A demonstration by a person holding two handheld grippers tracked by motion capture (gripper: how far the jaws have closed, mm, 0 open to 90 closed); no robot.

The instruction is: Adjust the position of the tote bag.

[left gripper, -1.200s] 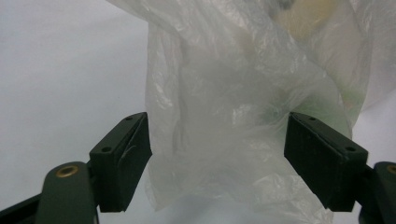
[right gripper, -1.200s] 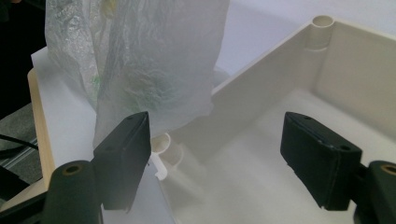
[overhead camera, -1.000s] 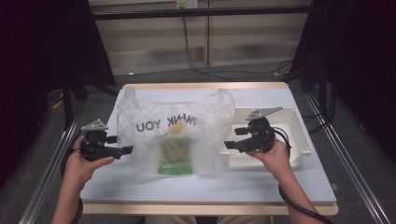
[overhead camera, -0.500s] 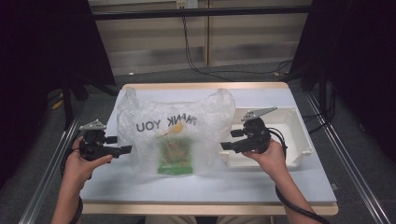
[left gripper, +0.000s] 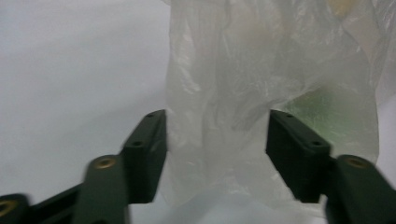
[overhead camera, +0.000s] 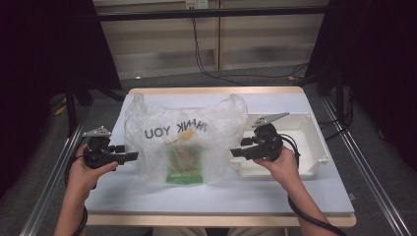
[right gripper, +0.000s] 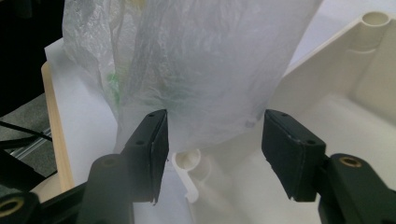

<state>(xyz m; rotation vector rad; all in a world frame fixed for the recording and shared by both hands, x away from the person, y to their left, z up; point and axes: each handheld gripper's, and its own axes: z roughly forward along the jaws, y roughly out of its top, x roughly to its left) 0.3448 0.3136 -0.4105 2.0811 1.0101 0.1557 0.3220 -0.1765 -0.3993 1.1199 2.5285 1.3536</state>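
Evidently the plastic bag [overhead camera: 186,142] is light, soft and slippery, so each half-closing hand-held gripper, left [overhead camera: 129,157] and right [overhead camera: 236,152], should pinch the bag's side edges.

A laboratory recording booth, not a home or shop: black curtains [overhead camera: 44,73] hang well beyond the left tongs [overhead camera: 132,157] and the right tongs [overhead camera: 235,153], closing in a white-topped bench [overhead camera: 295,191] with a pale wood edge. A dark bar [overhead camera: 211,13] spans overhead, far past both tongs, with cables [overhead camera: 206,59] trailing down a panelled wall [overhead camera: 162,44] to a grey floor. Metal rails [overhead camera: 49,196] run outside each hand along the bench sides. Between the tongs lies a "THANK YOU" plastic bag [overhead camera: 184,140]; just behind the right tongs sits a white plastic tray [overhead camera: 314,142].
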